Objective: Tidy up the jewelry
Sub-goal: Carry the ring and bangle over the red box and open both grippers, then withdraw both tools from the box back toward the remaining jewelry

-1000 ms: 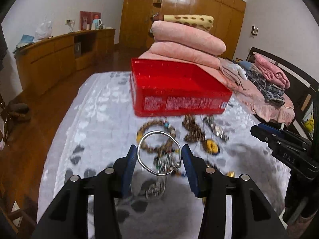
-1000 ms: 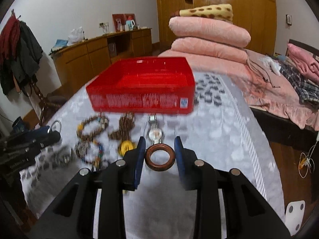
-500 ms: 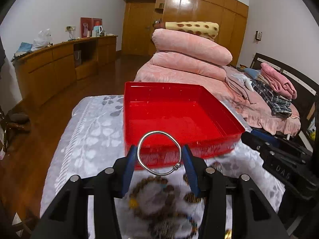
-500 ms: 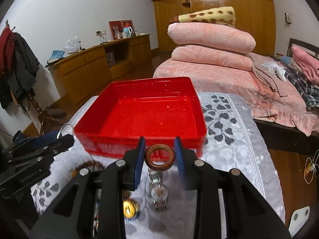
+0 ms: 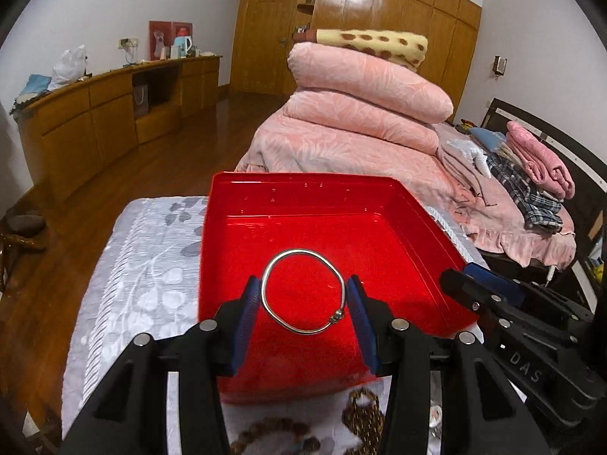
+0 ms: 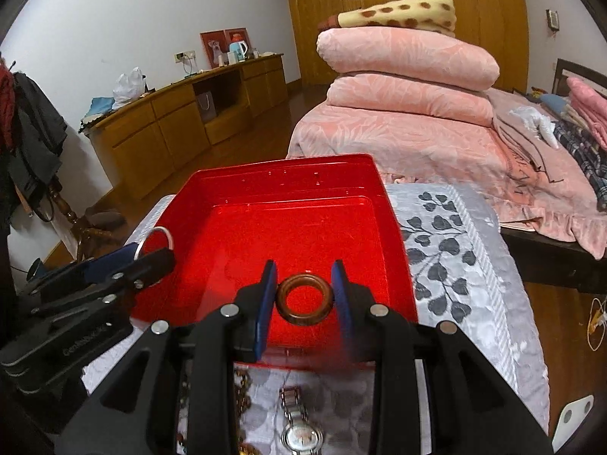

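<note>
Right at the bottom edge of the left wrist view, beaded bracelets (image 5: 273, 434) lie on the grey leaf-patterned cloth (image 5: 144, 288) covering the worktop, and in the right wrist view a metal wristwatch (image 6: 297, 424) sits low in the frame on that same cloth. Up a little: the left hand-held gripper (image 5: 303, 303) is clamped on a thin silver bangle (image 5: 303, 292), blue pads touching its two sides, the hoop held over the near part of the red tray (image 5: 432, 223). Over to the other camera, and the right hand-held gripper (image 6: 304, 297) is grasping a brown ring (image 6: 304, 299), a thick wooden-looking hoop pinched between its pads, also above the tray's near edge. Each tool shows in the other's view: the right one at the lower right of the left view, the left one at the middle left of the right view with the bangle poking up. The tray fills the centre of both frames, and its glossy red floor shows nothing lying in it. Beyond it, folded pink quilts (image 5: 364, 87) are stacked on a bed, a spotted yellow blanket (image 5: 371, 43) on top, and a wooden sideboard (image 5: 95, 121) runs along the upper left wall.
</note>
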Demonstrator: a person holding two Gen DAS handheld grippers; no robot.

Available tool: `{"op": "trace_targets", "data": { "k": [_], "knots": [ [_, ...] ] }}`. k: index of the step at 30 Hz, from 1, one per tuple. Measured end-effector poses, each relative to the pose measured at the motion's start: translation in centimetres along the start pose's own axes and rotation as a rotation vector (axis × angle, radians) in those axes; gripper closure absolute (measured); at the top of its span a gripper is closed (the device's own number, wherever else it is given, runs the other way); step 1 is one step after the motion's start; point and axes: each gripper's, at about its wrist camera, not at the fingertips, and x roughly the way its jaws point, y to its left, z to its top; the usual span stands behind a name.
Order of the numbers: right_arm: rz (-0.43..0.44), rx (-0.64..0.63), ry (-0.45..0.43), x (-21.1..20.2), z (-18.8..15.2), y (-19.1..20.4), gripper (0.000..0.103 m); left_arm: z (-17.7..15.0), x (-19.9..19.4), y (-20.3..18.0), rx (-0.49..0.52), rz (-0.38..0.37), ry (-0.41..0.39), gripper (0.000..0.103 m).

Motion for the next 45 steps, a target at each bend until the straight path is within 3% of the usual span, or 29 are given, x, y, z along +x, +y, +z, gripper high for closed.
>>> {"op": "trace_targets", "data": {
  "k": [5,6,7,10,14,17,24,29,37,45],
  "knots": [
    [-0.006,0.004,0.016,1.5,0.7,-0.4,0.073,0.0,2.2,0.2,-0.004,-0.005,0.045,0.056],
    [-0.014,0.004,0.016,1.6,0.6,-0.5,0.066,0.0,2.4,0.3,-0.009,-0.008,0.052,0.056],
    [-0.019,0.008,0.016,1.7,0.6,-0.6,0.059,-0.1,2.4,0.4,-0.015,-0.013,0.053,0.051],
    [-0.02,0.014,0.005,1.5,0.5,-0.8,0.058,0.0,2.0,0.6,-0.026,-0.007,0.038,0.044],
    [-0.021,0.011,-0.025,0.2,0.5,-0.9,0.052,0.3,0.1,0.8,-0.015,0.004,-0.006,0.033],
    [-0.017,0.013,-0.05,-1.4,-0.1,-0.9,0.04,-0.2,-1.8,1.1,-0.013,0.019,-0.035,0.024],
    [-0.018,-0.014,-0.074,-5.7,-3.9,-0.1,0.025,-4.0,-7.2,2.3,0.001,0.043,-0.086,0.009],
    [-0.019,-0.013,-0.064,-8.2,-7.8,0.2,0.023,-7.9,-10.1,3.3,0.008,0.094,-0.107,0.006],
    [-0.042,-0.046,-0.034,-10.6,-13.0,2.1,0.024,-13.7,-11.8,4.2,0.01,0.113,-0.01,0.006],
    [-0.027,-0.077,0.004,-11.3,-15.7,3.3,0.024,-16.8,-11.2,3.6,0.019,0.094,0.063,0.007]
  ]
}}
